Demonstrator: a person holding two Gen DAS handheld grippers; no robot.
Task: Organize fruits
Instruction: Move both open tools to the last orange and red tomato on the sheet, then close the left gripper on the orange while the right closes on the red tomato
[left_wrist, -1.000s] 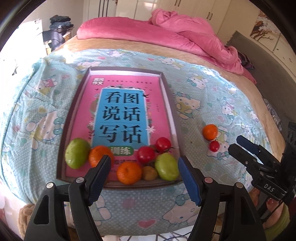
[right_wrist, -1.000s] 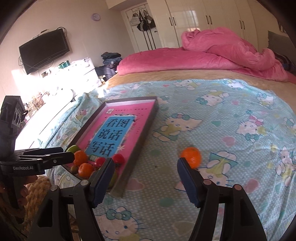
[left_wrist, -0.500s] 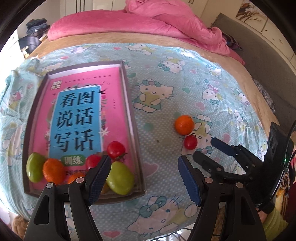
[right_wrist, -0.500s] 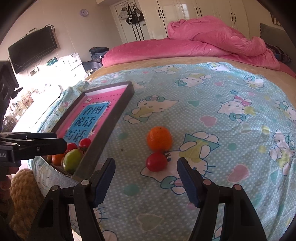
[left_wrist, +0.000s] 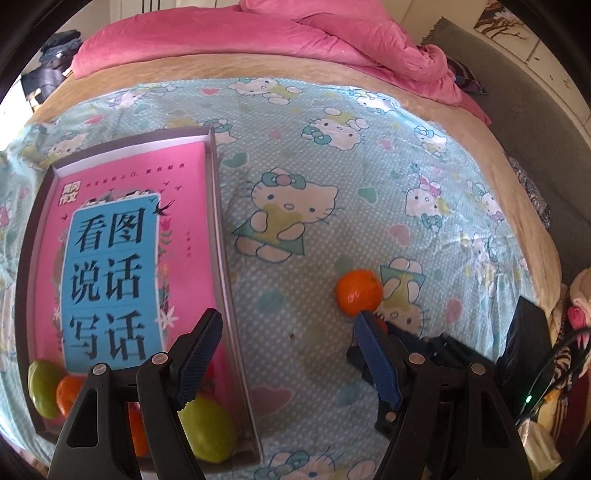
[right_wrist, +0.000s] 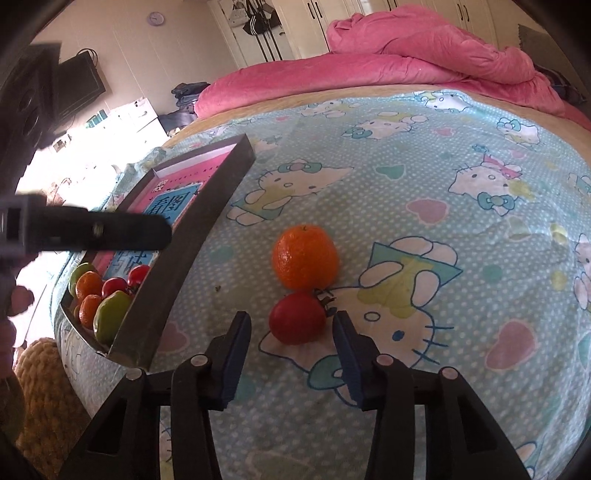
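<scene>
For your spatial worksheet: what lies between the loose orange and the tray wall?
Only bare bedsheet, in both views, between the orange and tray.

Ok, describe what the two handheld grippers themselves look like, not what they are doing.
Both match: the left gripper and right gripper each have black angular plastic arms with round silver rivets and two flat fingers faced with dark blue textured pads. In the left wrist view the right gripper's black body shows a small green light and a black cable.
</scene>
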